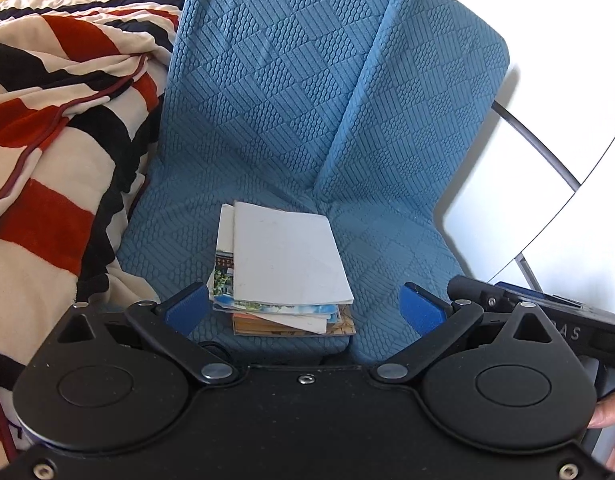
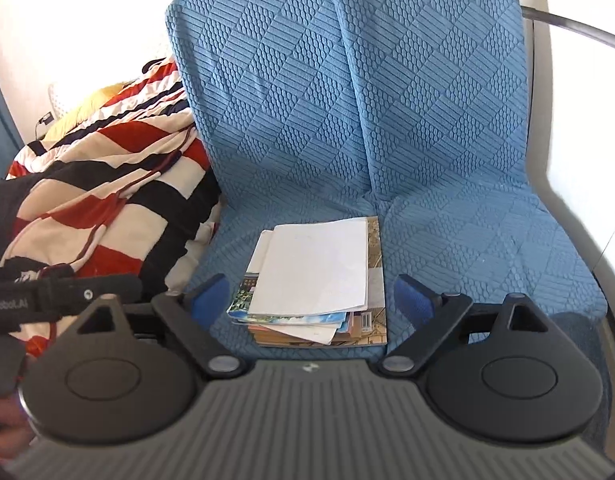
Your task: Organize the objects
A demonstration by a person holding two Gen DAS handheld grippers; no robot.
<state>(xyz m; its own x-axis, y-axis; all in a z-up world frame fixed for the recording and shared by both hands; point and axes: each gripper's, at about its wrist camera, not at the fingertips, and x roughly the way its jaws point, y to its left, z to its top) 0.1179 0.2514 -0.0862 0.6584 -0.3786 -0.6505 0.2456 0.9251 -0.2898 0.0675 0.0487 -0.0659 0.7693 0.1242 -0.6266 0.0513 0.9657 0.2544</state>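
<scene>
A stack of booklets and papers (image 1: 285,268) lies on the seat of a blue quilted chair (image 1: 267,120), a plain white sheet on top and colourful covers below. My left gripper (image 1: 303,306) is open, its blue pads spread wide to either side of the stack's near end, not touching it. In the right wrist view the same stack (image 2: 315,276) lies on the blue chair (image 2: 347,100). My right gripper (image 2: 313,300) is open too, with the stack's near edge between its spread blue fingers and clear of both.
A rumpled red, black and cream striped blanket (image 1: 55,140) is piled against the chair's left side (image 2: 107,180). A white wall and a grey bar (image 1: 535,140) lie to the right. The other gripper's body shows at each view's edge (image 1: 547,312).
</scene>
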